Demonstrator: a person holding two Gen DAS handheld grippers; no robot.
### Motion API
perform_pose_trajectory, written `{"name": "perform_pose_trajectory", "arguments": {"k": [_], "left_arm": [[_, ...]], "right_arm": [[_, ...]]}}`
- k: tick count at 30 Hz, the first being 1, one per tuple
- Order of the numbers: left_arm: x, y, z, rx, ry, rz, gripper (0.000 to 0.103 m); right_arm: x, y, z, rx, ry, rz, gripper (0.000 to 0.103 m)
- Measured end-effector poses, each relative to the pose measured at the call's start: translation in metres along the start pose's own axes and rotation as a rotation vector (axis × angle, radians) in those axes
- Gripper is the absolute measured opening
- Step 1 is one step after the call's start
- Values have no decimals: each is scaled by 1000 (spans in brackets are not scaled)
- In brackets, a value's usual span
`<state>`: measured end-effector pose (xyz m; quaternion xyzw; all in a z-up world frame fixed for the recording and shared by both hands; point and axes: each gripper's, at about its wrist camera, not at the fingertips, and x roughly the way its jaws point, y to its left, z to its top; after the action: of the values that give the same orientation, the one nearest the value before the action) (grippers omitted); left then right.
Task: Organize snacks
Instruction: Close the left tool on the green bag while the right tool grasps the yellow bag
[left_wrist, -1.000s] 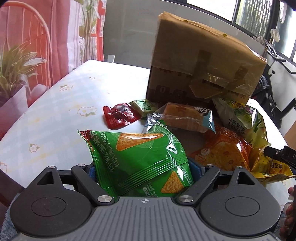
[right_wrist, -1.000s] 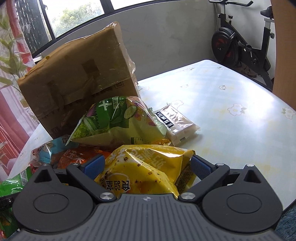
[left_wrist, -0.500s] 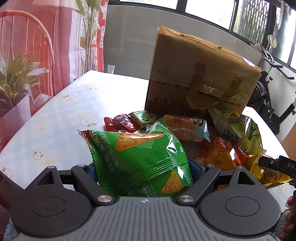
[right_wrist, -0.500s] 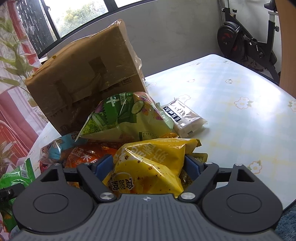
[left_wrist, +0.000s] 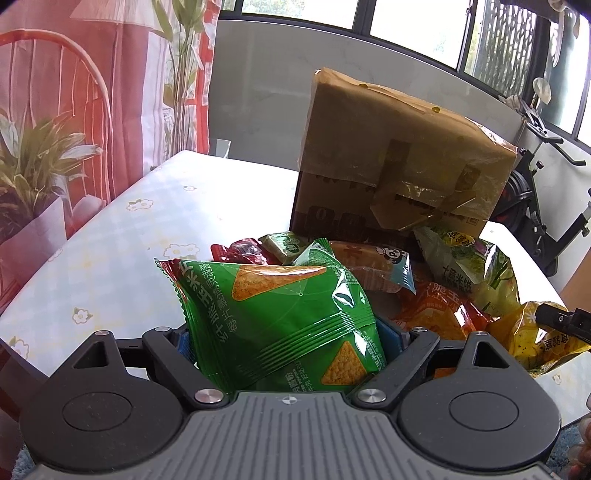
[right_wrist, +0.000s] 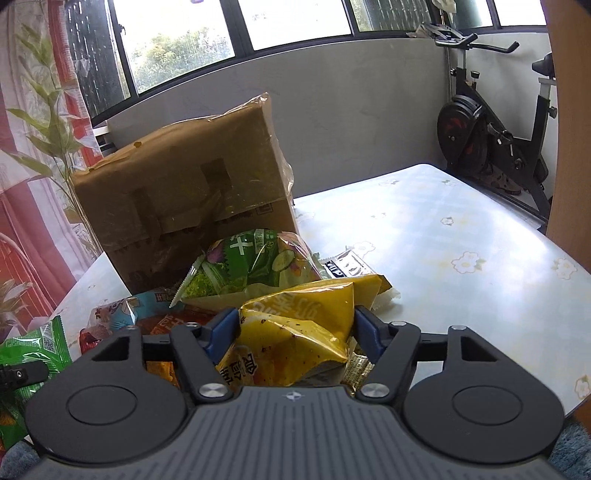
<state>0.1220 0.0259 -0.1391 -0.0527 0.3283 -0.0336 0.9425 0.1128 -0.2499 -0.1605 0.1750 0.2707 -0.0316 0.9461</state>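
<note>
Near the table's (right_wrist: 461, 229) front edge: left gripper (left_wrist: 284, 332) clamped on puffy glossy green foil packet (left_wrist: 280, 314); right gripper (right_wrist: 293, 328) closing onto crinkled yellow foil bag (right_wrist: 295, 325).

**Around the snack table**

A taped cardboard box (left_wrist: 402, 166) stands upright on the flowered tablecloth (left_wrist: 122, 236), straight ahead of both grippers. An exercise bike (right_wrist: 495, 136) stands on the floor beyond the table's far edge, ahead and to the right of the right gripper. A red curtain (left_wrist: 70, 92) and a leafy potted plant (left_wrist: 29, 173) stand off to the left of the left gripper. Windows (right_wrist: 288, 22) run along the wall behind.
</note>
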Motion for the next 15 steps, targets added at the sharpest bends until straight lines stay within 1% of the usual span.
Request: {"name": "perform_pose_trajectory", "arguments": {"k": [5, 6, 10, 12, 15], "left_arm": [[1, 1, 0, -1, 7, -5, 90], [1, 1, 1, 0, 9, -7, 90], [2, 0, 1, 5, 11, -12, 90], [2, 1, 1, 5, 12, -12, 90], [3, 1, 1, 4, 16, -11, 90]], "right_arm": [[4, 0, 0, 12, 15, 7, 68], [5, 0, -1, 11, 25, 15, 68], [17, 0, -6, 19, 114, 53, 70], [22, 0, -9, 30, 142, 55, 71], [25, -4, -10, 56, 149, 62, 74]]}}
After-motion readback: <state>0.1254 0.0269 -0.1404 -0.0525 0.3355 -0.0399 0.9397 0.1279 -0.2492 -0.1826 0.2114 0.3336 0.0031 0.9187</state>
